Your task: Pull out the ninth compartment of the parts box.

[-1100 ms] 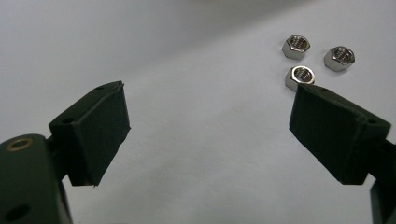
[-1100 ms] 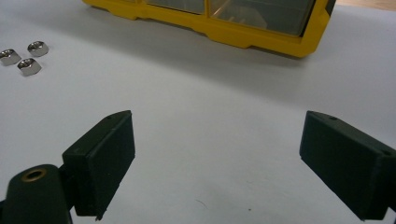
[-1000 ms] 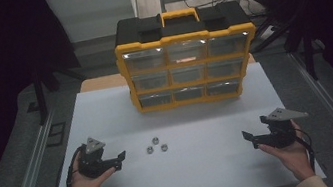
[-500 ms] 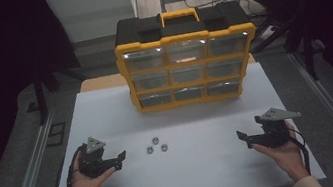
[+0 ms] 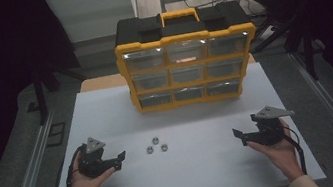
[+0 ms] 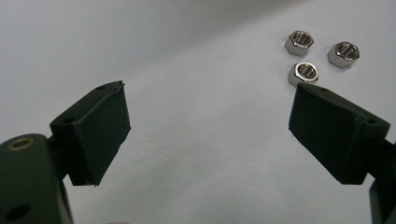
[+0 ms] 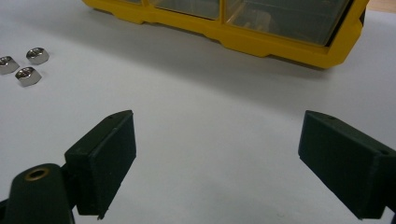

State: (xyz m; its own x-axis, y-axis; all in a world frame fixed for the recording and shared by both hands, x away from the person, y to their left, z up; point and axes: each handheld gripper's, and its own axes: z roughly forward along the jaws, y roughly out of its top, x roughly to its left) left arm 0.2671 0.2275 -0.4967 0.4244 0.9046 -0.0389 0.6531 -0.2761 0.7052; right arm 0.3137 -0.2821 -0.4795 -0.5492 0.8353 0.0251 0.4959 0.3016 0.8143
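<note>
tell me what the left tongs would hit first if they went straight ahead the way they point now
Probably the three hex nuts. The left tongs are open and aimed toward them across the bare white table, though the nuts sit slightly right of centre, so they could pass alongside.

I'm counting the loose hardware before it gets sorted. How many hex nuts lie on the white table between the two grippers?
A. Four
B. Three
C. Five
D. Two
B. Three hex nuts lie in a small cluster on the white table, apart from one another, nearer the left gripper than the right gripper; the left gripper view shows all three just beyond its open jaws.
</note>
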